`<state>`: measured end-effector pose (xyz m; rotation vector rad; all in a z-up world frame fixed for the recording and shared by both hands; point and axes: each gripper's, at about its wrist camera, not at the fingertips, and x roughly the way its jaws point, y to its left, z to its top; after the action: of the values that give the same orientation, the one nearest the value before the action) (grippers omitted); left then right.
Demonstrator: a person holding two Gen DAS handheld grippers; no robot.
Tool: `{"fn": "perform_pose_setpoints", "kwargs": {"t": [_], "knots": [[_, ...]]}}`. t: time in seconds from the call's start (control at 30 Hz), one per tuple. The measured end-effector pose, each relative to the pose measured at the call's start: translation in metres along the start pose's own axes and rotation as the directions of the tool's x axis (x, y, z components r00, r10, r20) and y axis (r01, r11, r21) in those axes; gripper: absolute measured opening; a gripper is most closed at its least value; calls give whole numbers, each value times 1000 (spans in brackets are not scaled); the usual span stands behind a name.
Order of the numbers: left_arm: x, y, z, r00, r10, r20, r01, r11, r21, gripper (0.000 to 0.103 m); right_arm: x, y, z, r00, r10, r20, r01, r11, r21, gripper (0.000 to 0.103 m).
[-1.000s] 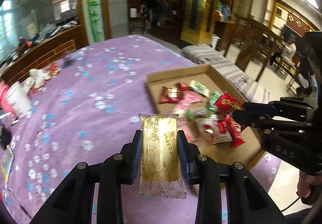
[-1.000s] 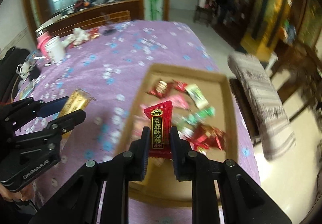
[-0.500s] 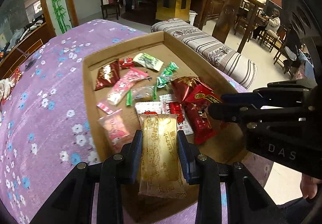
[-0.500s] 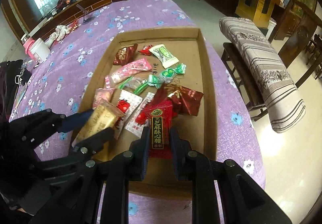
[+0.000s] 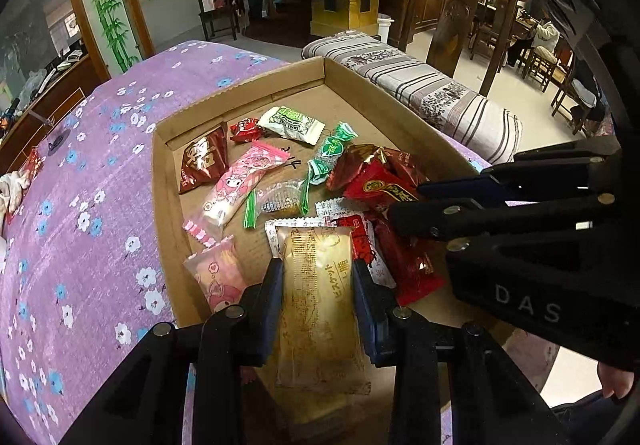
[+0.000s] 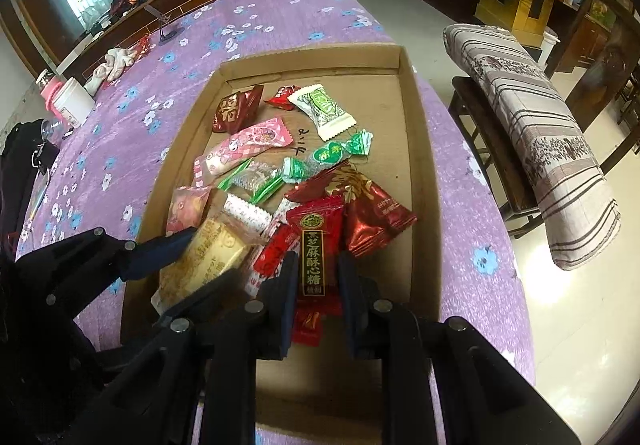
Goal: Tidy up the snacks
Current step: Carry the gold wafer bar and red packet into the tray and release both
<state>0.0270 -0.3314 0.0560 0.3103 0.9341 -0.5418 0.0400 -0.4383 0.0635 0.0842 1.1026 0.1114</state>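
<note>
My left gripper (image 5: 318, 271) is shut on a gold biscuit packet (image 5: 316, 297), held just above the near end of a shallow cardboard tray (image 5: 256, 93). My right gripper (image 6: 318, 265) is shut on a red candy packet with gold characters (image 6: 314, 245), also low over the tray (image 6: 420, 149). In the right wrist view the left gripper (image 6: 208, 255) with the gold packet (image 6: 204, 261) sits at the lower left. In the left wrist view the right gripper (image 5: 404, 211) reaches in from the right. Several wrapped snacks lie in the tray: pink (image 5: 240, 185), green (image 5: 330, 153), red (image 5: 380, 181).
The tray rests on a round table with a purple flowered cloth (image 5: 80, 213). A bench with a striped cushion (image 6: 536, 125) stands to the right of the table. A white cup (image 6: 74, 101) and a black bag (image 6: 24, 165) sit at the table's far left.
Both grippers have swung from over the purple cloth to over the tray and sunk toward the snacks, each keeping its packet.
</note>
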Motion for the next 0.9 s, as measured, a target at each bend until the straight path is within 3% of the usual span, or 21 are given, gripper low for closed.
{"fn": "perform_pose_setpoints", "kwargs": {"t": [0.9], "knots": [[19,10,12,1000,-2,5,2,1000,-29,35,41,-1,43,999,39,-23,-39,999,2,19]]}}
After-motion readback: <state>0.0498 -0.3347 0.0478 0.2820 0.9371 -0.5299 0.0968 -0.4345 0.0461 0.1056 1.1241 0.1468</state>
